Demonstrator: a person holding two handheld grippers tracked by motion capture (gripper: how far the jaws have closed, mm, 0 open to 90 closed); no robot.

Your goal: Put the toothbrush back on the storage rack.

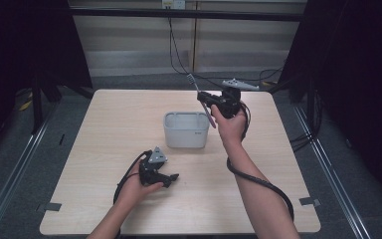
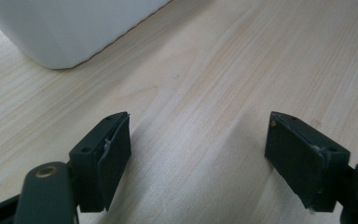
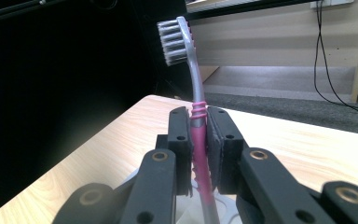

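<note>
A pink-and-grey toothbrush (image 3: 196, 107) stands nearly upright, bristles at the top, clamped between the pads of my right gripper (image 3: 198, 140). In the high view that right gripper (image 1: 208, 101) hovers just above the right rear corner of a white rectangular bin (image 1: 186, 129) at mid-table, and the toothbrush (image 1: 202, 99) slants from bristles up-left to its handle end by the bin's rim. My left gripper (image 1: 171, 178) rests low near the table's front, in front of the bin. Its jaws stand wide apart over bare wood, with the left gripper (image 2: 198, 154) holding nothing and the white bin (image 2: 65, 28) just ahead.
The light wooden table (image 1: 119, 124) has tape marks at its front corners. Dark curtains flank both sides. Cables (image 1: 179, 55) hang down the back wall and trail on the floor beyond the table's far edge. A black cable (image 1: 263, 184) runs along the person's right forearm.
</note>
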